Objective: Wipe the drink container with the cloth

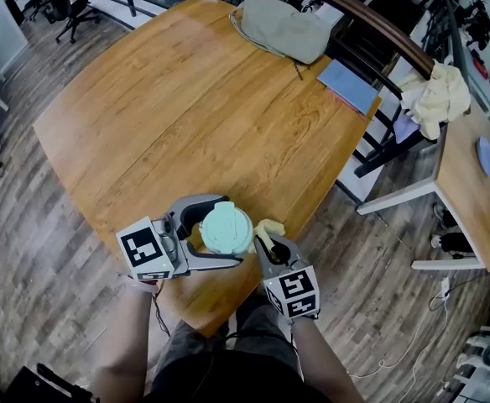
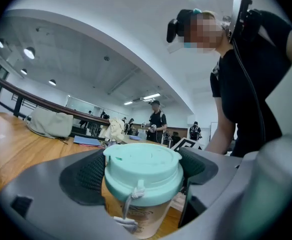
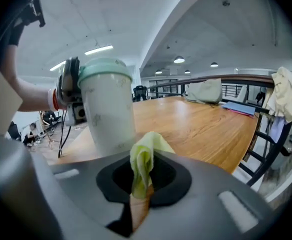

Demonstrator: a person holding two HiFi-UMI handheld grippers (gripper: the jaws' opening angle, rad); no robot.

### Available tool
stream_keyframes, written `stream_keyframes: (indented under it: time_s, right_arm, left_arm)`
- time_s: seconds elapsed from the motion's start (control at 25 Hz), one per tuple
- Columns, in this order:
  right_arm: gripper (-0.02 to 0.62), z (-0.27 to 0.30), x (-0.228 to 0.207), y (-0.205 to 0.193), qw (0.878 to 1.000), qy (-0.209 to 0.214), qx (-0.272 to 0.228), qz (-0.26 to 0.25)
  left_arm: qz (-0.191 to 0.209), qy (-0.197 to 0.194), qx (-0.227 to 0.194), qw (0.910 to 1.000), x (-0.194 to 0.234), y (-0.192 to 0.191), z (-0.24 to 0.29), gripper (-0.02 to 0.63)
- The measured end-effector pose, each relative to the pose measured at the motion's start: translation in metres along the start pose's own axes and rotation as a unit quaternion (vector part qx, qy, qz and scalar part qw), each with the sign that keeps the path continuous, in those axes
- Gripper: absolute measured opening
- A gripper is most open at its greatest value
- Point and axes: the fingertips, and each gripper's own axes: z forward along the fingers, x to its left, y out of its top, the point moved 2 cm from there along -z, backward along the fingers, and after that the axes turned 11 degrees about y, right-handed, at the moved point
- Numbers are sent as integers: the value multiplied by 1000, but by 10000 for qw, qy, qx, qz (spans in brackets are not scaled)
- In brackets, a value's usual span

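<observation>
We log the left gripper, jaws clamped either side of the upright drink container, just under its mint lid, at the table edge. We log the right gripper, jaws pinched shut on the yellow cloth, with the container just beyond them to the left.

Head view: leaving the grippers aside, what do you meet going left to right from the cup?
drink container → yellow cloth → blue folder → cream garment → side table
</observation>
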Motion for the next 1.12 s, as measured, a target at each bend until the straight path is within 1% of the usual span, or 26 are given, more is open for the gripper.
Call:
stream_keyframes:
  time_s: [0.08,0.2,0.28,0.4,0.6,0.68,0.76,0.84,0.96,1.04,1.12]
  right_arm:
    - [21,-8,3,13,9993,76,-366,41]
    - [21,-18,8,26,9976,204,-666,0]
    - [21,-22,10,32,9969,276,-734,-46]
    - [21,-27,12,38,9958,415,-808,-73]
    - [21,-34,16,42,9942,645,-854,-142]
    - [21,-37,16,44,9933,725,-877,-184]
    - [21,-41,15,45,9924,813,-898,-214]
    - [21,-44,15,44,9912,930,-916,-226]
    - [21,-47,16,45,9888,1131,-922,-308]
    - [21,-47,18,46,9870,1259,-921,-386]
    - [21,-47,19,46,9852,1373,-924,-441]
  left_arm:
    - [193,-42,129,9997,-7,-1,4,459]
    - [256,150,202,9994,-10,-3,6,459]
    - [259,347,240,9988,-12,-3,6,459]
    - [414,551,286,9972,-18,-4,4,459]
    - [382,855,518,9943,-26,-6,7,459]
    - [456,969,616,9923,-28,-6,11,459]
    - [615,1089,663,9899,-29,-7,16,459]
    - [730,1289,658,9868,-27,-9,17,459]
    - [609,1802,650,9796,-21,-10,14,459]
    - [547,2205,637,9718,-21,-13,10,459]
    - [524,2642,631,9610,-23,-18,6,460]
